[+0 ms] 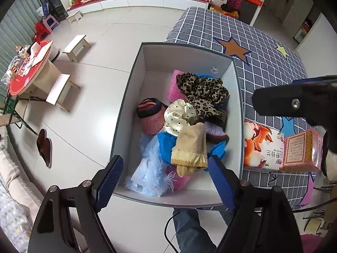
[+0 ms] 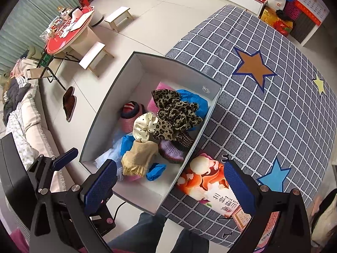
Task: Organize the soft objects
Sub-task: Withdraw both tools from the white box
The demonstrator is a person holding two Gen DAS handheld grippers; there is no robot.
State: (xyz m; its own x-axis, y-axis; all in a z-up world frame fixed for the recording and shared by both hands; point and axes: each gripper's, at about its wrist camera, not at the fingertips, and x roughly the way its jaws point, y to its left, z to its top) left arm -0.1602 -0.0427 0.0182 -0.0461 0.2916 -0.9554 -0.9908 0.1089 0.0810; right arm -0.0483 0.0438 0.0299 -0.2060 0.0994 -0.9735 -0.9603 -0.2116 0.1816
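Grippers, left gripper (image 1: 166, 175) and right gripper (image 2: 170, 181), hover wide open and empty above the box (image 1: 134, 80) of soft items.

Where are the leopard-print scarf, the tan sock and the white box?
leopard-print scarf (image 1: 203, 93), left wrist view, middle of its bunched folds.
tan sock (image 1: 190, 147), left wrist view, its flat body.
white box (image 2: 109, 113), right wrist view, inner left wall.

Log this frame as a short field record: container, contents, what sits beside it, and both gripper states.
container: open white box on the checked cloth
contents: leopard fabric, tan sock, polka-dot cloth, striped slipper, blue items
beside box: two printed packs
left gripper: open, empty, over box
right gripper: open, empty
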